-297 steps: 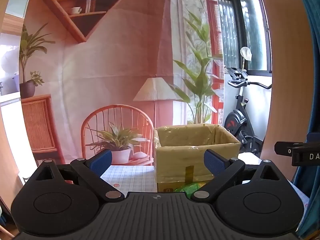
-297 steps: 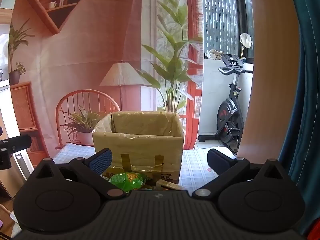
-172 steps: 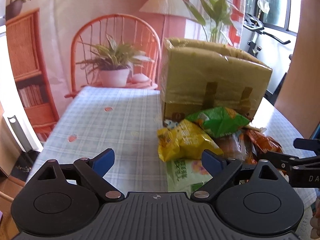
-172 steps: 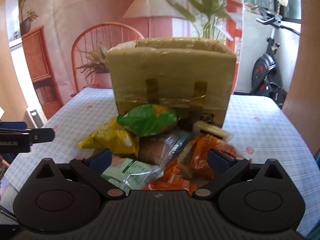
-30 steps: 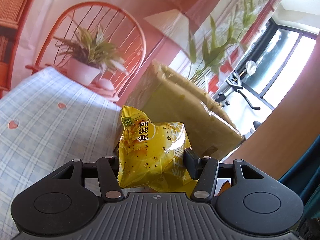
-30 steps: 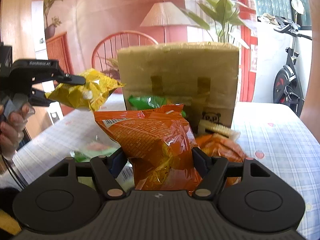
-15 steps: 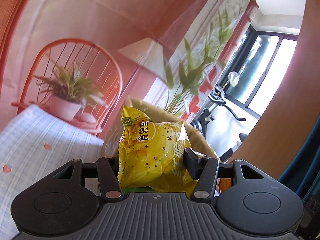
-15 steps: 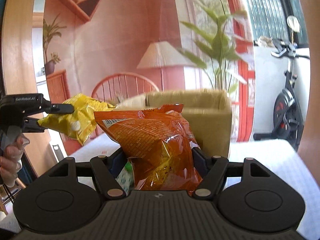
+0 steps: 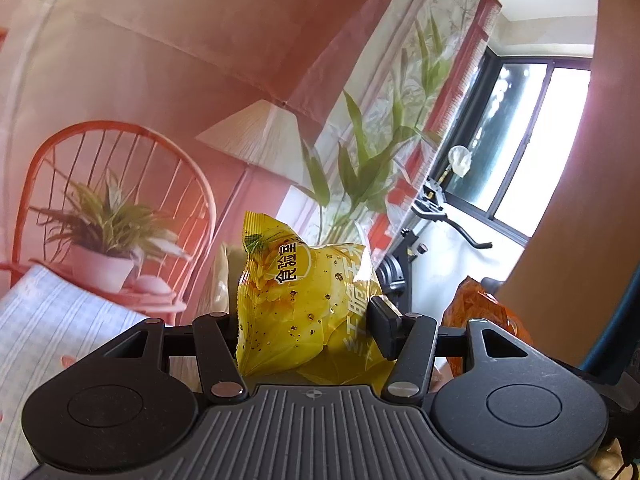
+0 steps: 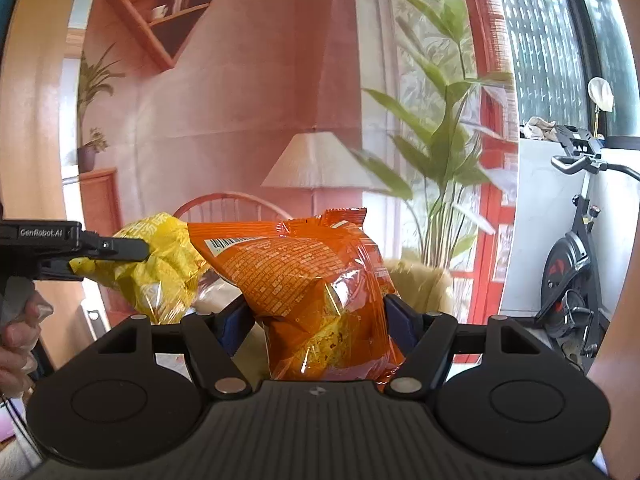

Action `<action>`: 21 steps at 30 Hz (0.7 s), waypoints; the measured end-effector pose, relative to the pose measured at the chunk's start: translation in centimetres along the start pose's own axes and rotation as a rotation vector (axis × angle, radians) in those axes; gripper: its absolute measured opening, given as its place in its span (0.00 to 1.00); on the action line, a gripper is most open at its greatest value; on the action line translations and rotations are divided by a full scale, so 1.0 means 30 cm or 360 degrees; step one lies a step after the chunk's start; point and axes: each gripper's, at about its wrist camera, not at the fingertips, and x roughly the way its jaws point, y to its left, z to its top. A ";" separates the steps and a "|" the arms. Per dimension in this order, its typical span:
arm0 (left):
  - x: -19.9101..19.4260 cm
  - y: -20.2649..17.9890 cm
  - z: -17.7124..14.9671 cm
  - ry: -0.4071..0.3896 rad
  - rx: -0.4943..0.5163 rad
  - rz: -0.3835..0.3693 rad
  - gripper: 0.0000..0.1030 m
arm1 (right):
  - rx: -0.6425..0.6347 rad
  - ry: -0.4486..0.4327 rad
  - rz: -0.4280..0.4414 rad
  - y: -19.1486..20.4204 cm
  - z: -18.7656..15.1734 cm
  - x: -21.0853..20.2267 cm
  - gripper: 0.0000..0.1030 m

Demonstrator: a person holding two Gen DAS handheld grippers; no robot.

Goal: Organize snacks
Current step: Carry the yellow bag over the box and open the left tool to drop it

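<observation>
My left gripper [image 9: 308, 320] is shut on a yellow snack bag [image 9: 296, 300], held up in the air. The same yellow snack bag [image 10: 160, 272] shows at the left of the right wrist view, pinched by the left gripper [image 10: 132, 252]. My right gripper [image 10: 316, 320] is shut on an orange snack bag [image 10: 312, 288], also lifted; the orange snack bag [image 9: 480, 312] peeks in at the right of the left wrist view. The cardboard box [image 10: 420, 284] sits just behind and below both bags, only its top rim showing. The box rim [image 9: 220, 276] is partly hidden by the yellow bag.
A checked tablecloth [image 9: 52, 328] covers the table at lower left. Behind it hangs a printed backdrop with a chair [image 9: 112, 184], lamp and plants. An exercise bike [image 10: 572, 272] stands at the right. A person's hand [image 10: 20, 328] holds the left gripper.
Both grippers rose with their bags. The snack pile and box front dropped out of sight; only the box's top rim remains visible. The two bags came closer together.
</observation>
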 end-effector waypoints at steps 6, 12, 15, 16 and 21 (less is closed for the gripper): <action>0.173 -0.007 0.050 0.0014 0.0061 0.0054 0.57 | 0.0074 0.0000 -0.0053 -0.093 0.050 0.180 0.69; 0.344 0.001 0.055 0.0092 0.0140 0.0110 0.57 | 0.0129 0.0105 -0.0086 -0.172 0.036 0.383 0.69; 0.413 0.006 0.045 0.0139 0.0182 0.0127 0.57 | 0.0091 0.0132 -0.0096 -0.185 0.020 0.447 0.69; 0.430 0.006 0.041 0.0152 0.0197 0.0132 0.57 | 0.0063 0.0136 -0.0098 -0.182 0.016 0.462 0.69; 0.480 0.008 0.015 0.0183 0.0259 0.0156 0.58 | -0.0012 0.0162 -0.0090 -0.167 0.000 0.515 0.69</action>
